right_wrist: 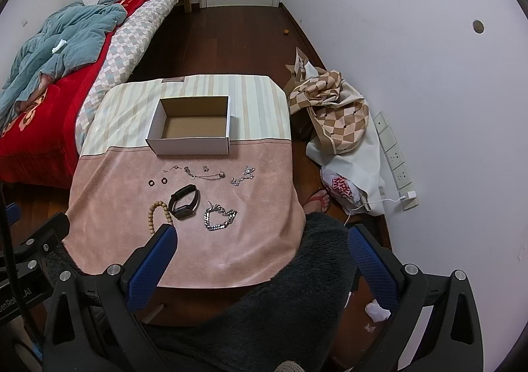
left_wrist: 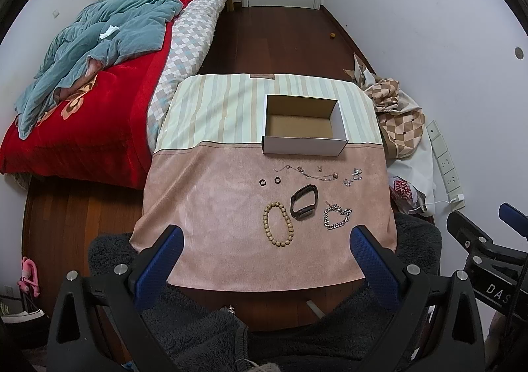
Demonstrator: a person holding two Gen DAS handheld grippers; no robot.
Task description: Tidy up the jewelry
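Note:
An empty white cardboard box stands open on a cloth-covered table. In front of it lie a wooden bead bracelet, a black wristband, a silver chain bracelet, two small dark rings, a thin chain necklace and silver earrings. My left gripper is open and empty above the table's near edge. My right gripper is open and empty, near the table's right front corner.
A bed with red and teal bedding stands to the left. A pile of checked cloth and bags lies on the floor to the right, by a wall power strip. Dark fleece-covered legs are at the table's near edge.

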